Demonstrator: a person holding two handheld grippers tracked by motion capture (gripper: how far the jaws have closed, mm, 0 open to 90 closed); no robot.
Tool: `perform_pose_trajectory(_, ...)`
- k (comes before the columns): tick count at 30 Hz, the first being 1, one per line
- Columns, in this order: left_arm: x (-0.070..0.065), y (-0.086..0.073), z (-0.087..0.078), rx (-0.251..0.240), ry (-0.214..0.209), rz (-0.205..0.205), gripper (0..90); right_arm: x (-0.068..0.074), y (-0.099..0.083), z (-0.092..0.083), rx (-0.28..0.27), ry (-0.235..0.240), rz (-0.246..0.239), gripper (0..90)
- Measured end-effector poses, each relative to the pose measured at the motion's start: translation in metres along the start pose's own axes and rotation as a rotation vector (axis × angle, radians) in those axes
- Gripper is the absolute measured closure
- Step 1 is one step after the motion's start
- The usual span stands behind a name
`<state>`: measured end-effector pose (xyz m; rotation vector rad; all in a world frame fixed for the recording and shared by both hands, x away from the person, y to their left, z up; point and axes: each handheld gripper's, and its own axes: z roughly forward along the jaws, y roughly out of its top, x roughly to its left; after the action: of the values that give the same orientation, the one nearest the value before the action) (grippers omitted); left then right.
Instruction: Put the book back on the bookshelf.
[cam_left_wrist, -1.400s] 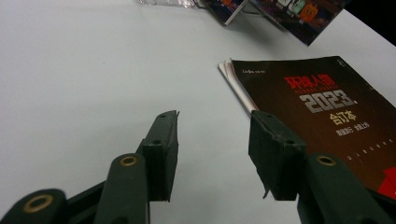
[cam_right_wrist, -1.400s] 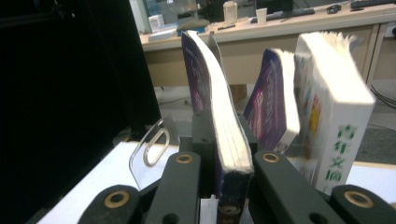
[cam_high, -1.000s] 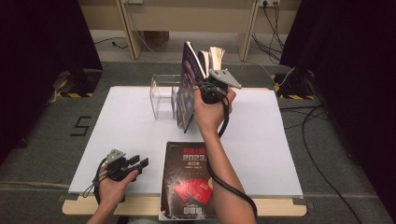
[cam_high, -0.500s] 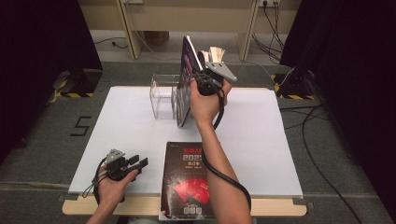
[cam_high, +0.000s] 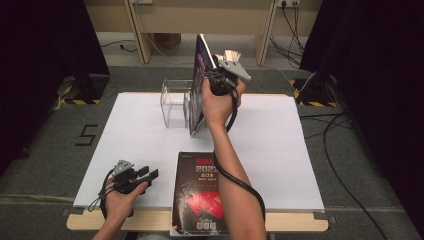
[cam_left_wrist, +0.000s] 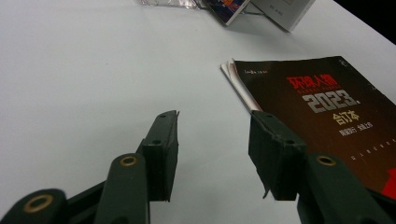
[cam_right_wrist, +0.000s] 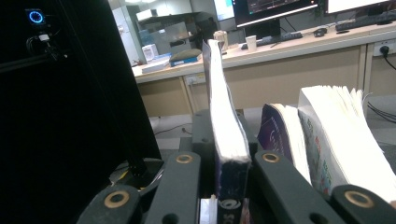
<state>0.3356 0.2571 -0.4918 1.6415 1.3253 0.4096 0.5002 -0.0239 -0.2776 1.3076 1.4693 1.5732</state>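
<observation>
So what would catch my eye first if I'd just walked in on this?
Probably the purple book held upright in the right gripper, above the table's far side beside a clear rack. Next, the black magazine lying flat at the near edge, with the left gripper open beside it.

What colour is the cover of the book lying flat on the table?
Black, with red shapes and red-and-grey lettering. The flat book shows best in the high view.
</observation>
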Motion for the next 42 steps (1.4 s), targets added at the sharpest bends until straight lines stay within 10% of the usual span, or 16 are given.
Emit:
perform_pose_trajectory(19, 0.001, 0.001, 0.000, -0.002, -0.003, 0.001, 52.1, -0.006, -0.001, 0.022, -0.003, -0.027, 0.024, 84.6)
perform_pose_trajectory(42, 0.000, 0.000, 0.001, 0.001, -0.011, 0.004, 52.3, 0.001, -0.037, 0.046, 0.089, -0.071, -0.072, 83.5)
